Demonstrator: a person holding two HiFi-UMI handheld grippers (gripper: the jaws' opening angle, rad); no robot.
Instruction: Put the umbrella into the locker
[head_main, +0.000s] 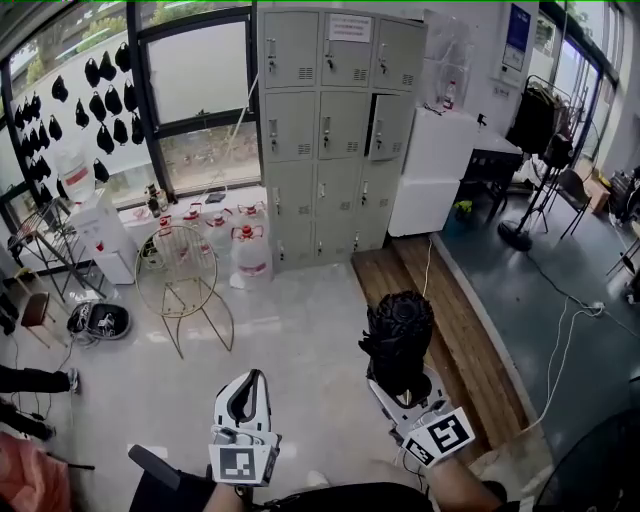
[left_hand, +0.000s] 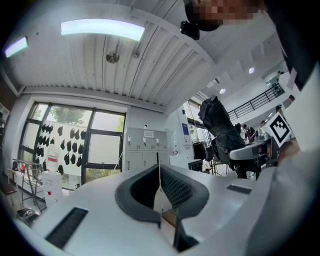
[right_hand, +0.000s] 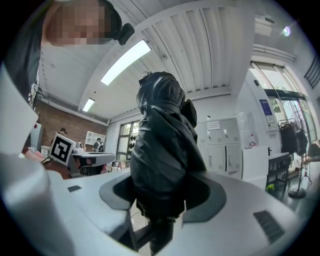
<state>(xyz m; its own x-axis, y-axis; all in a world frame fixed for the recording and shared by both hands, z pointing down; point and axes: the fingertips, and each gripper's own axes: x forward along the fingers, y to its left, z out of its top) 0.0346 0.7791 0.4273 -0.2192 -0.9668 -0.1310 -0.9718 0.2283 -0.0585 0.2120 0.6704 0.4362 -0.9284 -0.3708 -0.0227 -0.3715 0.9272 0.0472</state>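
Black folded fabric umbrella (head_main: 398, 335) clamped upright in right gripper (head_main: 402, 385) for a steady carry, well apart from grey metal locker bank (head_main: 325, 130) ahead; left gripper (head_main: 243, 398) fully closed, empty, probably spare for a door.

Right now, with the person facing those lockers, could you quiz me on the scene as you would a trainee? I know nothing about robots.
1. True or false: the left gripper has its jaws shut with nothing between them.
2. What is the right gripper clamped on? A) a red mug B) a folded black fabric umbrella C) a rolled newspaper
3. How many doors of the grey metal locker bank stand ajar?

Key
1. True.
2. B.
3. One: the ajar door is in the right-hand column, second row from the top.
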